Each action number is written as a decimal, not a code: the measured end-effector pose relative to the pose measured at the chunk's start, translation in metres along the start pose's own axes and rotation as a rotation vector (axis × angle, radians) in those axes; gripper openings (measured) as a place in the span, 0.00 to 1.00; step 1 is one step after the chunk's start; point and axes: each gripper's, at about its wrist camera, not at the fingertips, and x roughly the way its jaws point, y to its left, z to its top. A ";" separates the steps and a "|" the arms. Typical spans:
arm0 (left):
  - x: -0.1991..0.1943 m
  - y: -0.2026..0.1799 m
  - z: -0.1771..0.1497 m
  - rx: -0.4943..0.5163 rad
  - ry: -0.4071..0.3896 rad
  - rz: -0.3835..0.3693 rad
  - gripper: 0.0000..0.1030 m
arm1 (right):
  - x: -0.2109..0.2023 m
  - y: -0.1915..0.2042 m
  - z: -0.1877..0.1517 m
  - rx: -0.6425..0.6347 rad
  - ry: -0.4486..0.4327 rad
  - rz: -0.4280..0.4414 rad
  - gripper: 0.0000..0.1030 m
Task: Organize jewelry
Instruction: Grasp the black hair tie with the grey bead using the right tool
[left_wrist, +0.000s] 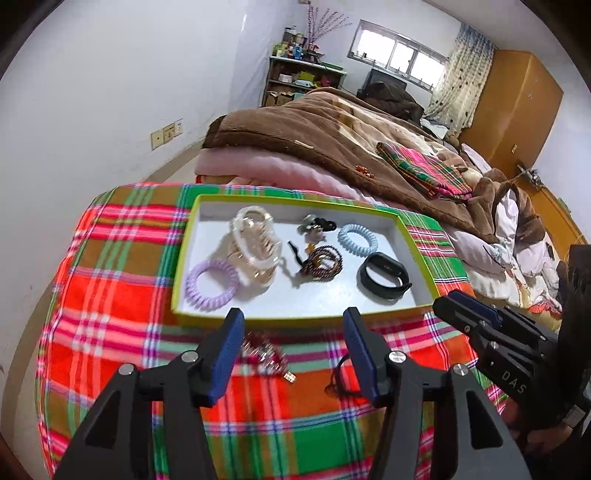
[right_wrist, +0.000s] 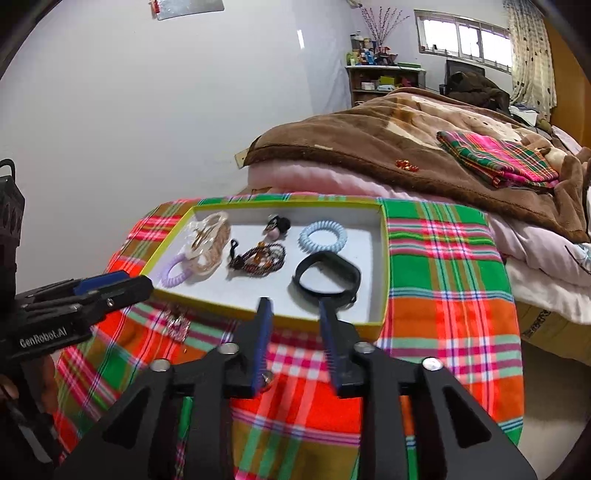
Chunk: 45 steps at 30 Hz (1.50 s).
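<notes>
On the plaid cloth, the yellow-rimmed tray lies just beyond both parted, empty grippers, left and right. Inside lie ribbed coil ties, lilac and blue, a smooth black band and beaded strands.

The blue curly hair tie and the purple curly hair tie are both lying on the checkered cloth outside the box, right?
Not quite. The blue curly hair tie and the purple curly hair tie are both inside the box, not on the checkered cloth outside it. The left wrist view shows this clearly, and the right wrist view agrees.
</notes>
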 end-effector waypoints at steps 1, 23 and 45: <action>-0.003 0.004 -0.002 -0.010 -0.004 0.000 0.56 | 0.000 0.001 -0.002 0.002 0.004 0.003 0.37; -0.023 0.074 -0.059 -0.158 0.024 0.012 0.57 | 0.046 0.028 -0.039 -0.077 0.151 0.004 0.38; -0.020 0.083 -0.069 -0.187 0.045 -0.006 0.57 | 0.050 0.044 -0.047 -0.174 0.158 -0.091 0.20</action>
